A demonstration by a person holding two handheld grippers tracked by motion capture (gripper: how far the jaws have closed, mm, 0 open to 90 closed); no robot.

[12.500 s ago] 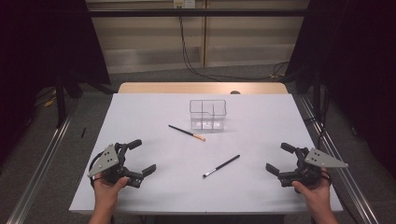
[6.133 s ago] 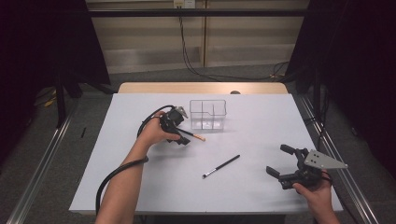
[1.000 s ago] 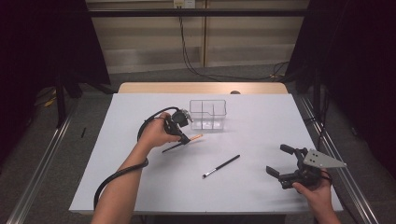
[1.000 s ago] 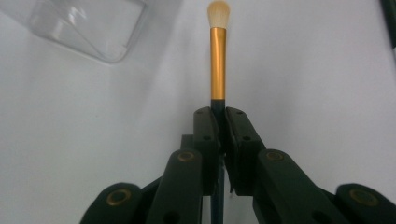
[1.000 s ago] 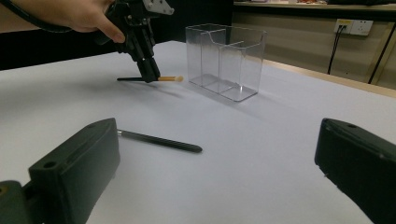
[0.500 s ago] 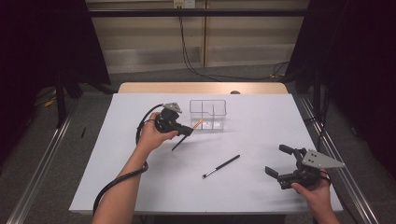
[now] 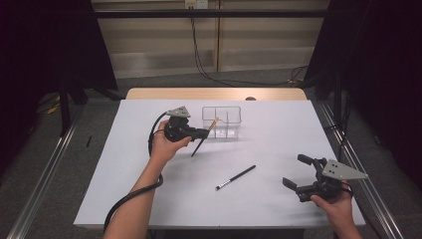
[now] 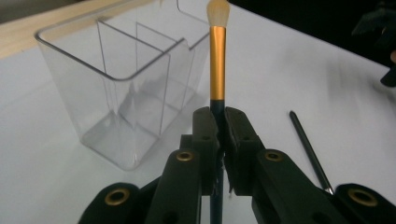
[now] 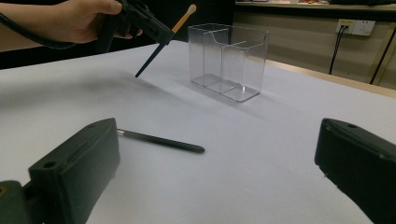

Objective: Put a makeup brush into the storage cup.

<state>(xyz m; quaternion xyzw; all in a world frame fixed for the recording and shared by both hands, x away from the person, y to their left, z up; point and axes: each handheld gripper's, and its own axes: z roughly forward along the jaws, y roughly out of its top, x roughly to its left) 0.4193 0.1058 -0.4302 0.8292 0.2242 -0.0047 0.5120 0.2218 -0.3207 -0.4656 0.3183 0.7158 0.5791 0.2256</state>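
Nearest the person's edge of the white surface (image 7: 149, 199), the right gripper (image 7: 304, 174) rests low in the person's right hand, its jaws spread wide with nothing between them. Just ahead of it, toward the middle, a slim black brush (image 7: 236, 177) lies flat and apart from everything else; it looks thin and light, likely to roll or skid if nudged, so a pinch across its middle would probably hold it most evenly. Farther on and to the left, the left gripper (image 7: 203, 133) is raised off the surface, its jaws pressed together on the dark handle of a makeup brush (image 8: 217, 60) with a gold ferrule and a pale, soft tip. The brush hangs tilted in the air, tip up toward the container and handle end down toward the surface. It appears stiff along the handle but light, and a smooth round handle may twist in the grip; the hold on the dark part just below the ferrule seems sensible, since it spares the soft bristles. Just beyond stands a clear plastic organizer (image 7: 222, 122), upright, divided into compartments and apparently empty; it looks light and easy to tip or shove if the brush knocks its rim.
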